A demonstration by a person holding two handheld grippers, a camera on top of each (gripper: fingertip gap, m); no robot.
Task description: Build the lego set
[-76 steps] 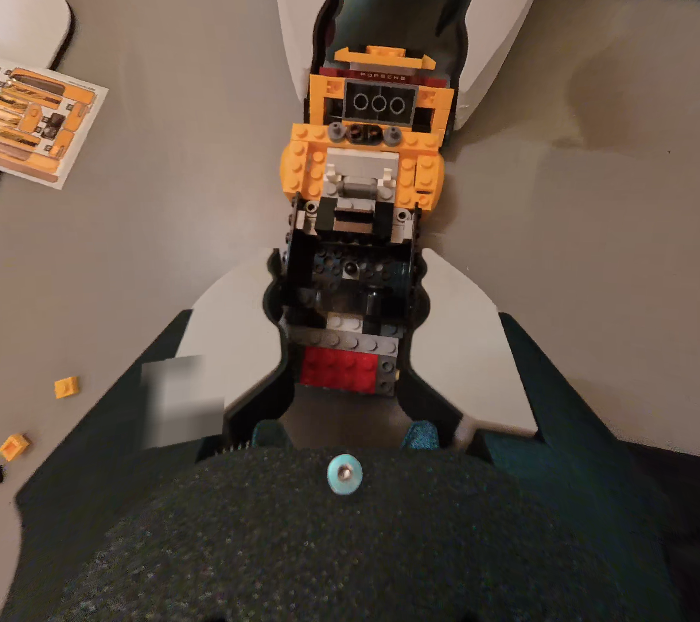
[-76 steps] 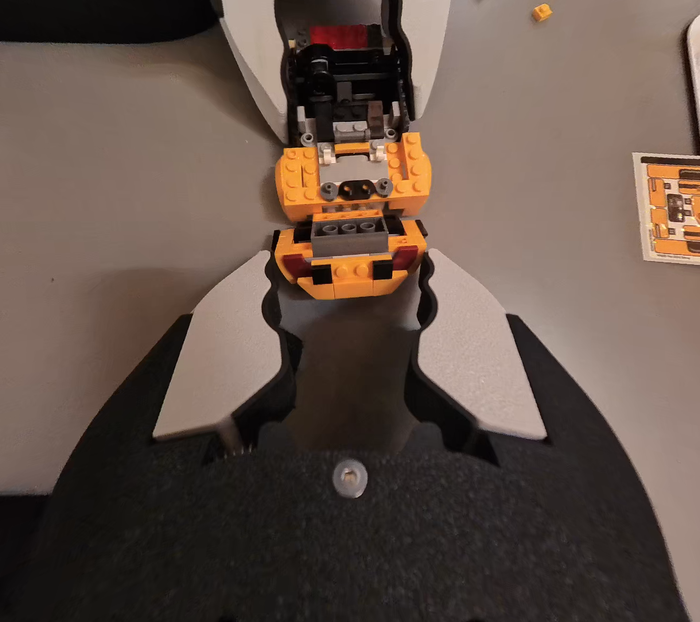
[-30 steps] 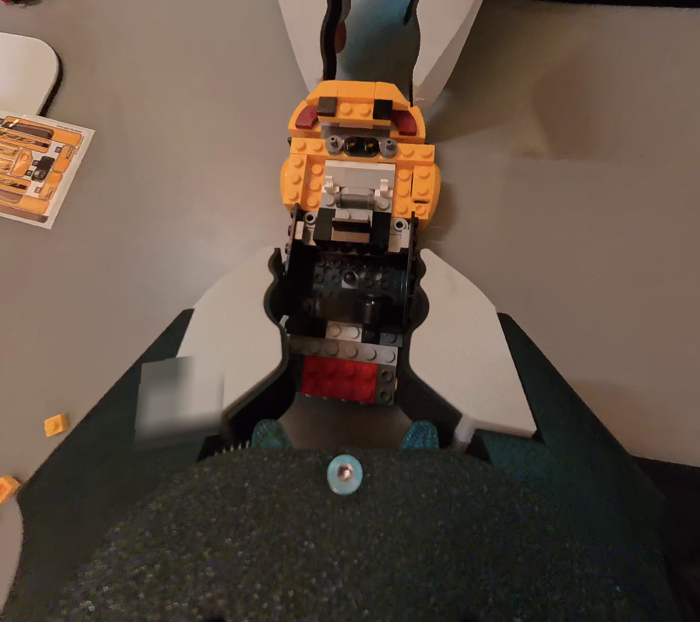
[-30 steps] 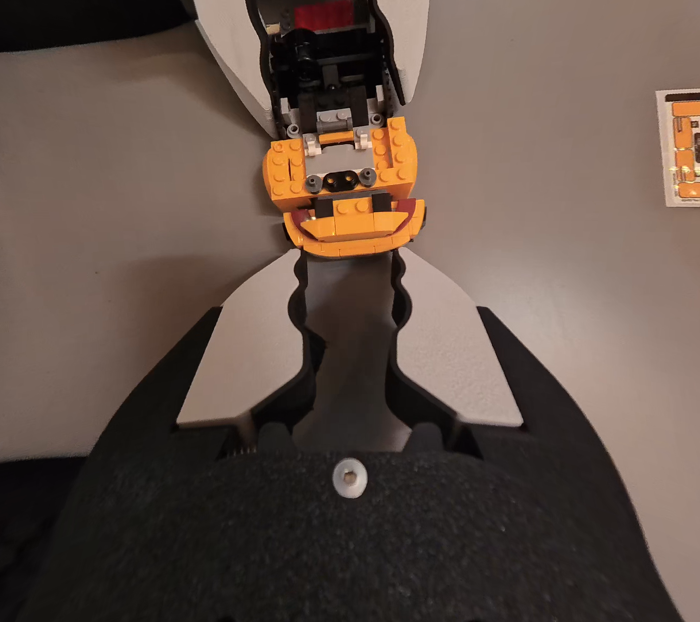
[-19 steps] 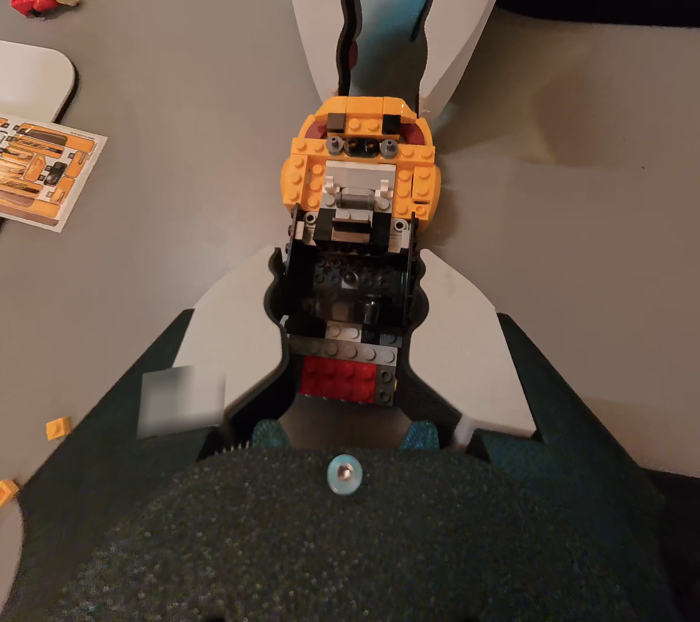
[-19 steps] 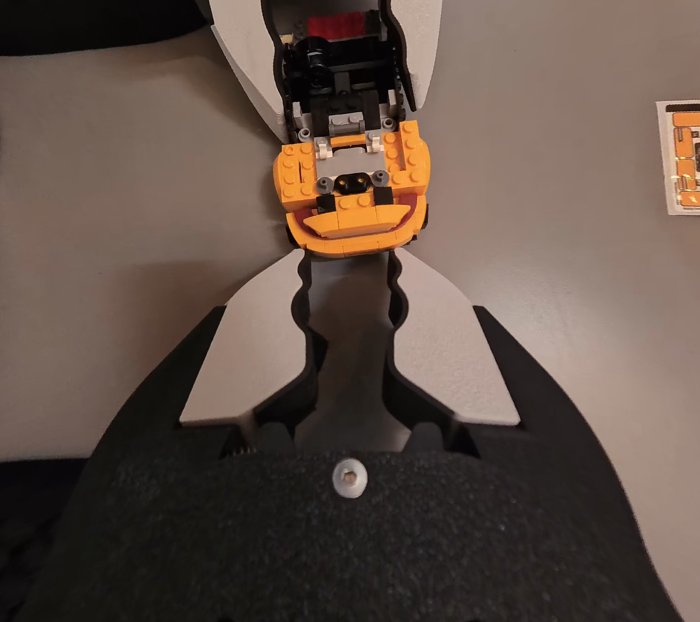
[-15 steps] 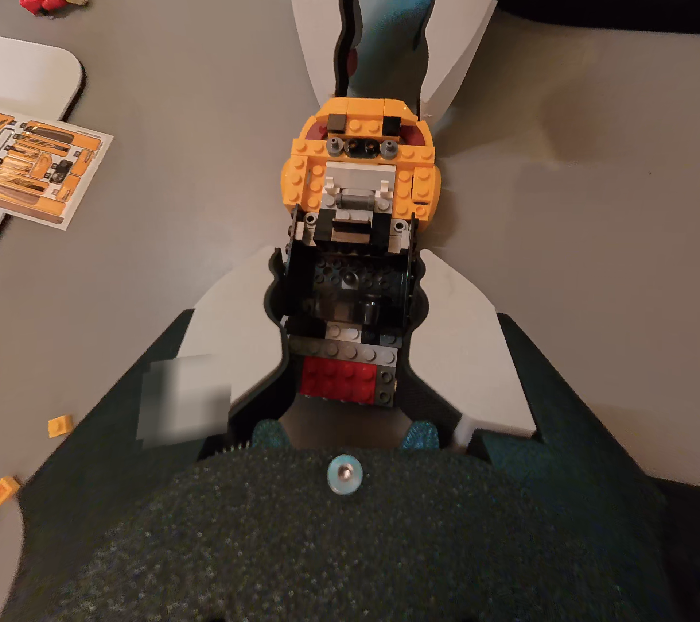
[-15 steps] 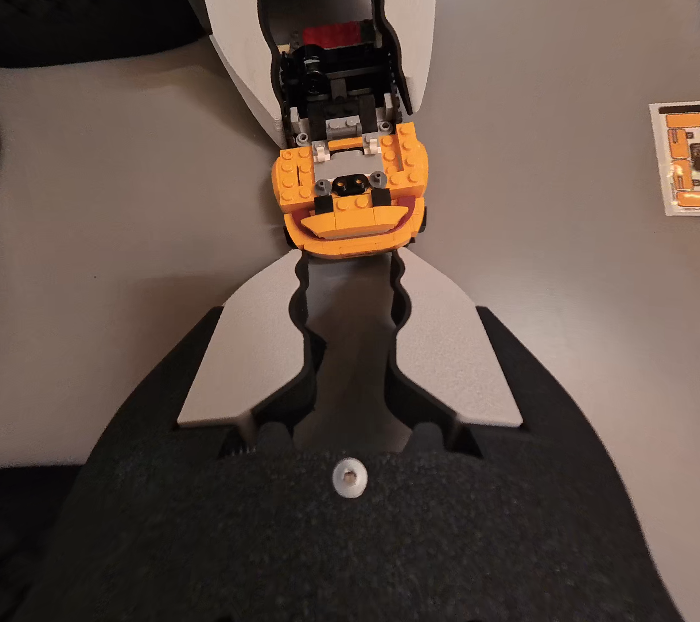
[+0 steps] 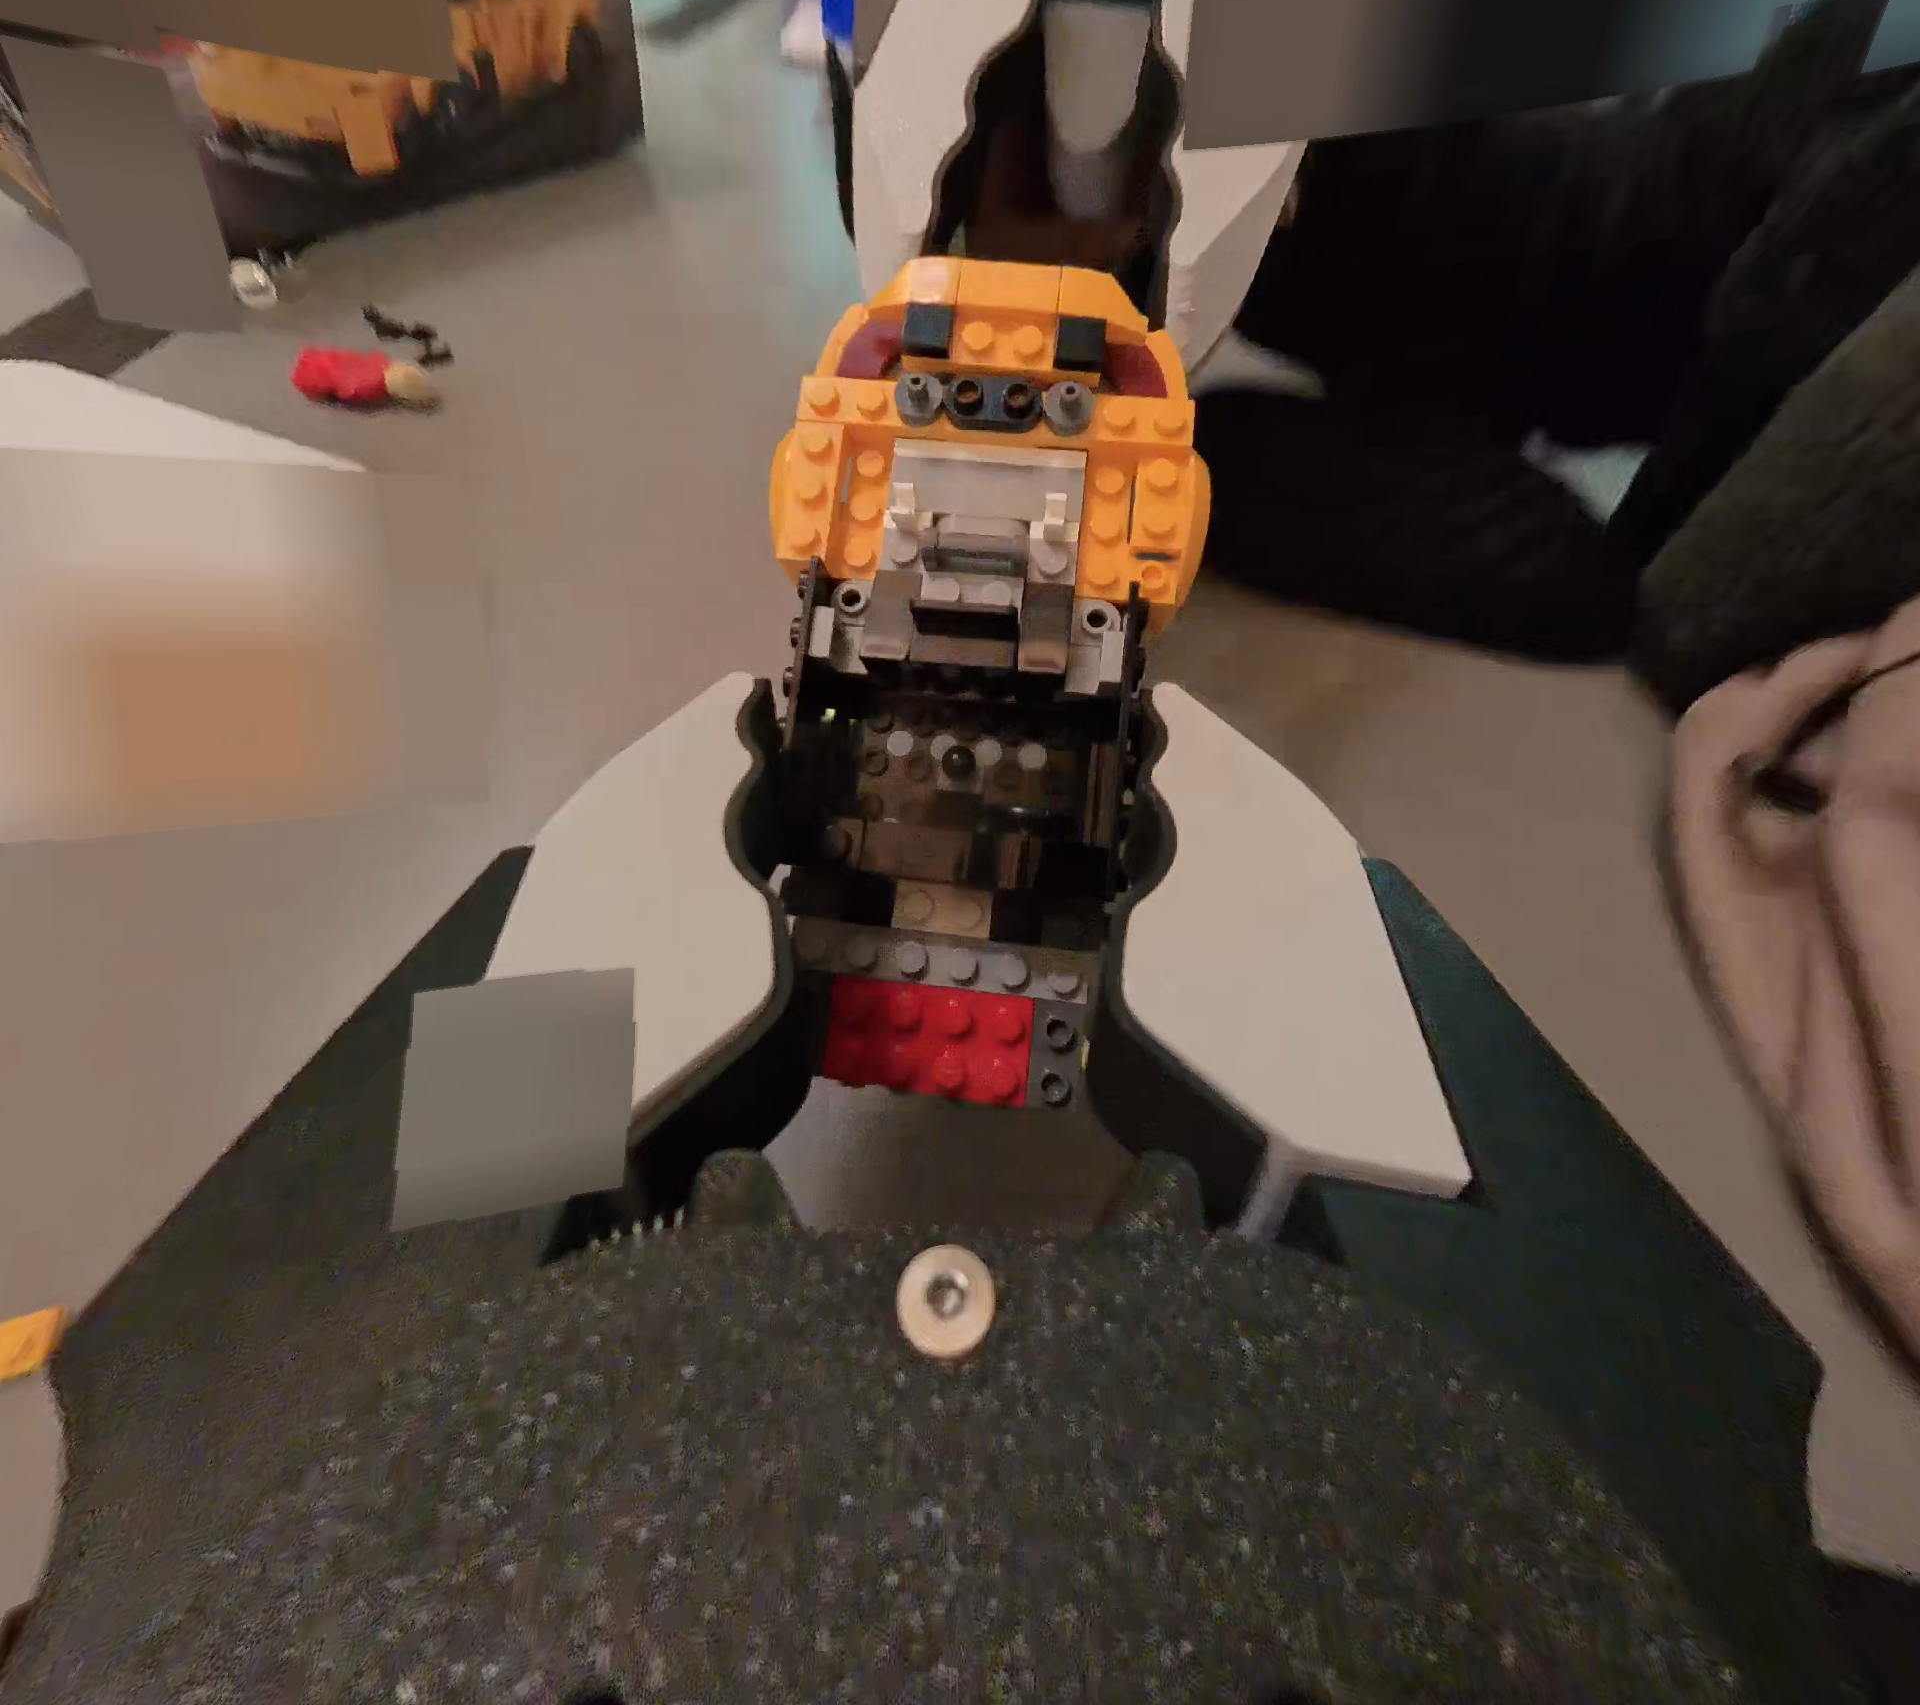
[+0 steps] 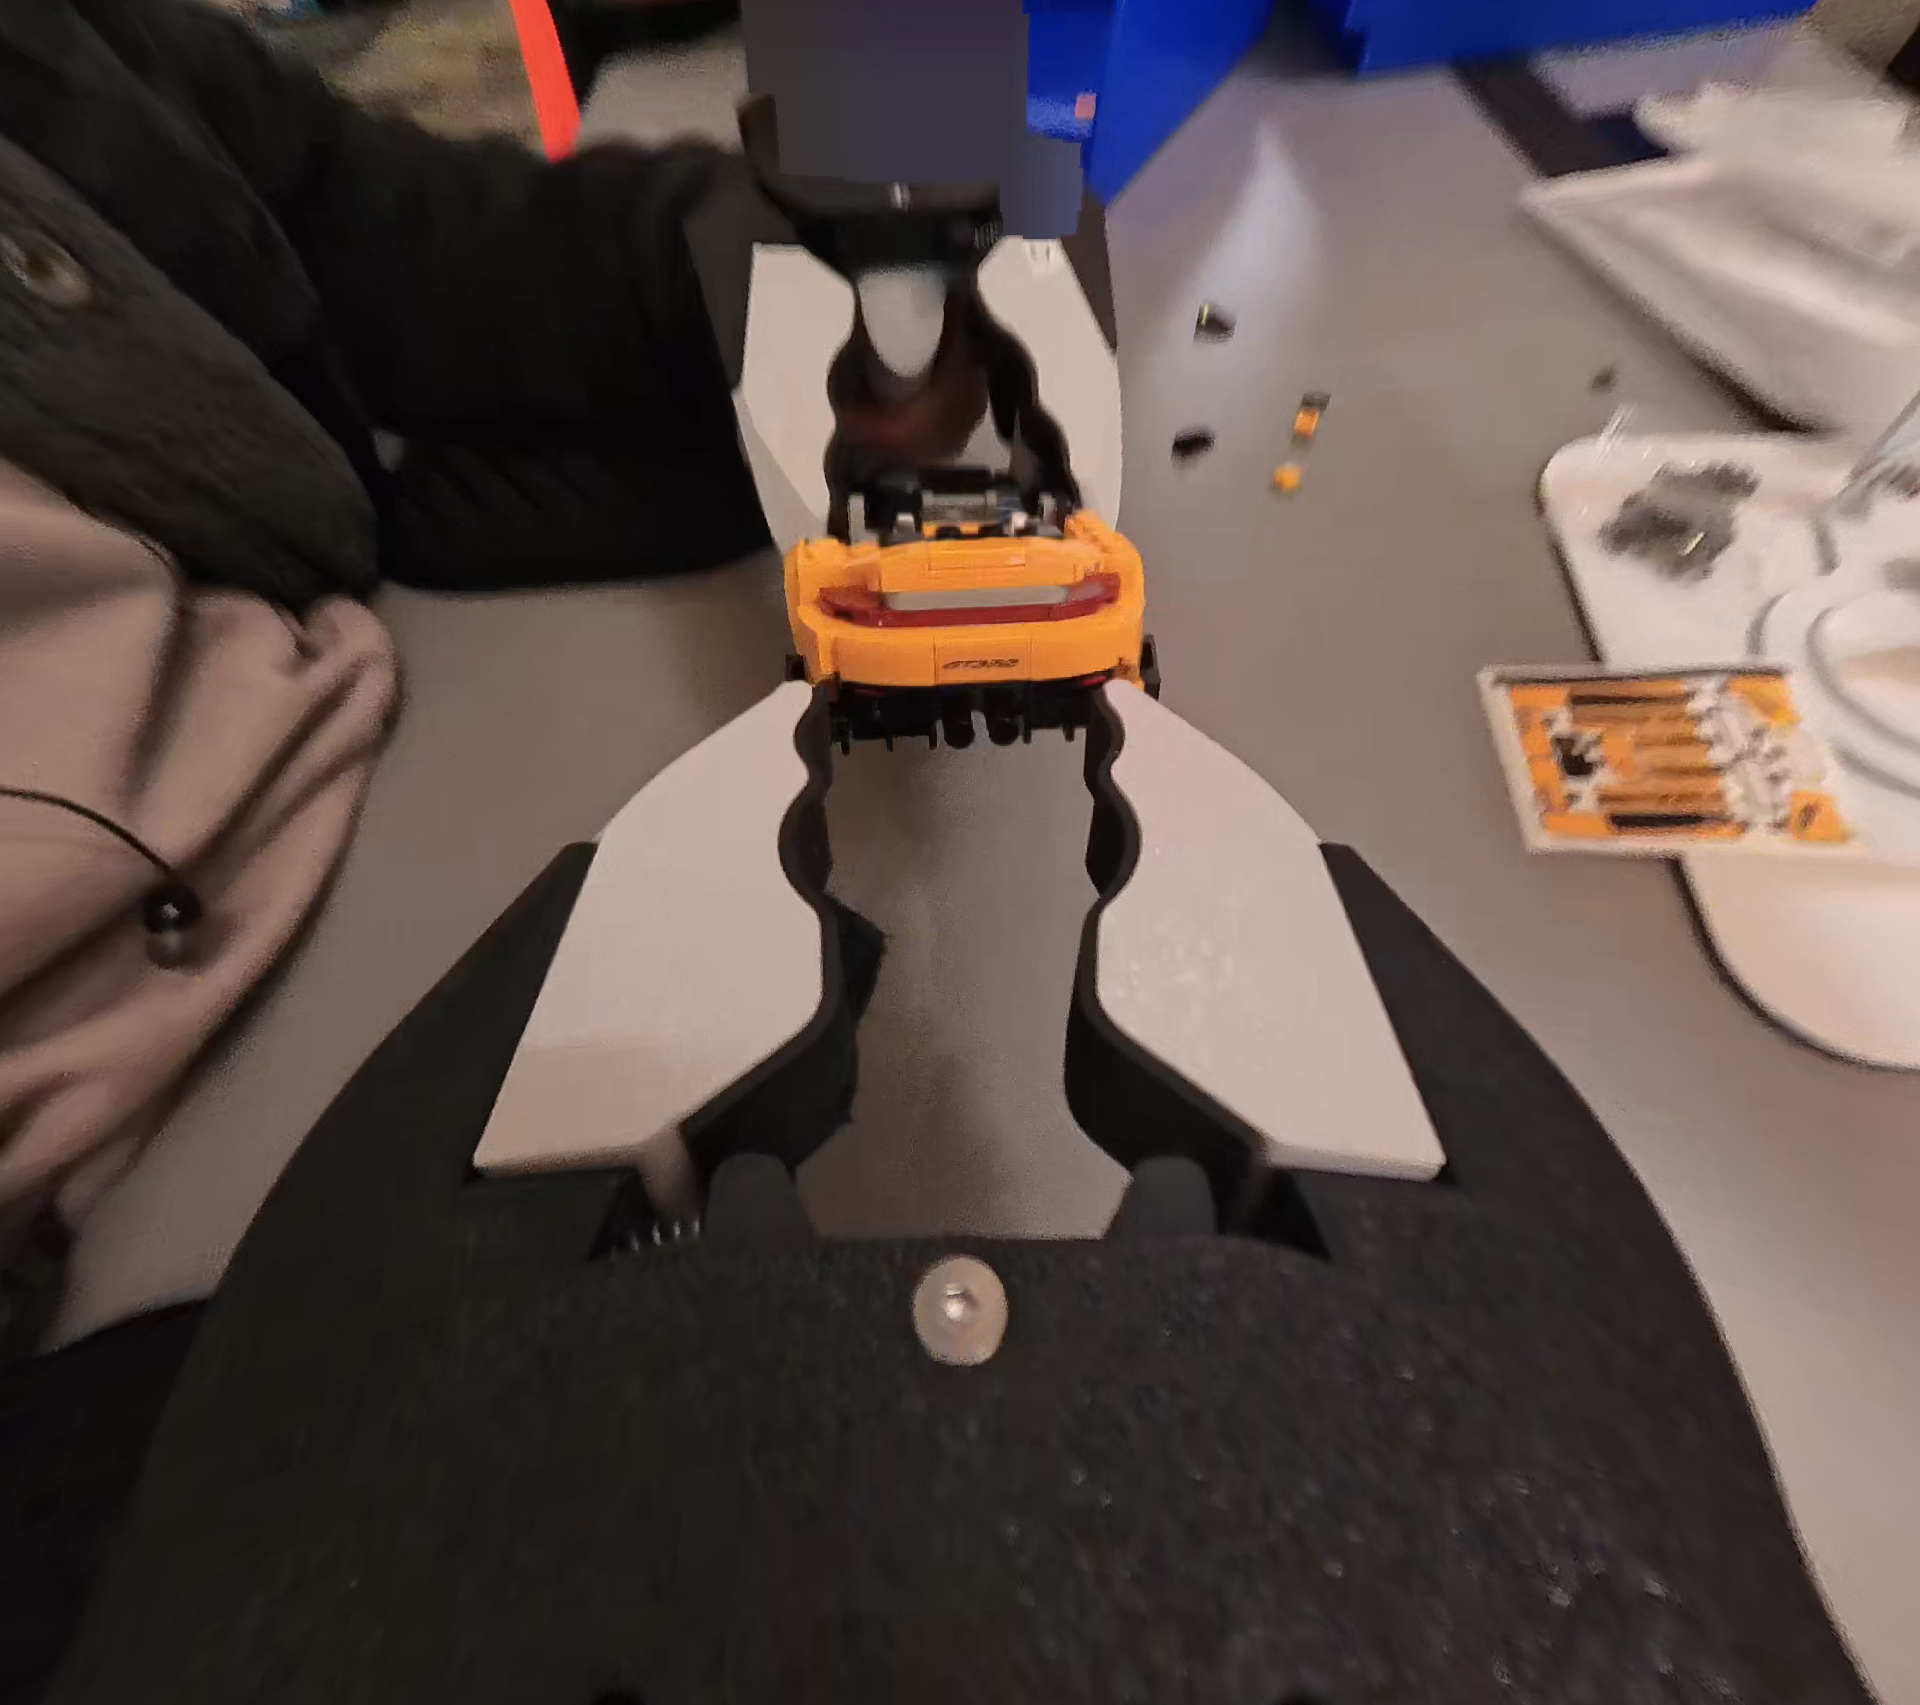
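Grey table below, half-built orange car held between both grippers.
Left gripper pinches the car's dark chassis; right gripper fingers spread at its rear bumper, contact unclear. Next: fetch a loose brick right of the car.

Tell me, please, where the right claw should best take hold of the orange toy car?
Probably by the orange toy car tail's two flat side walls, approaching straight from behind: the left claw already clamps the black middle, and the right claw faces the free tail.

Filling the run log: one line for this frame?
left gripper: shut on car front | right gripper: at car rear, grip unclear | car: part-built | table: loose bricks, sticker sheet
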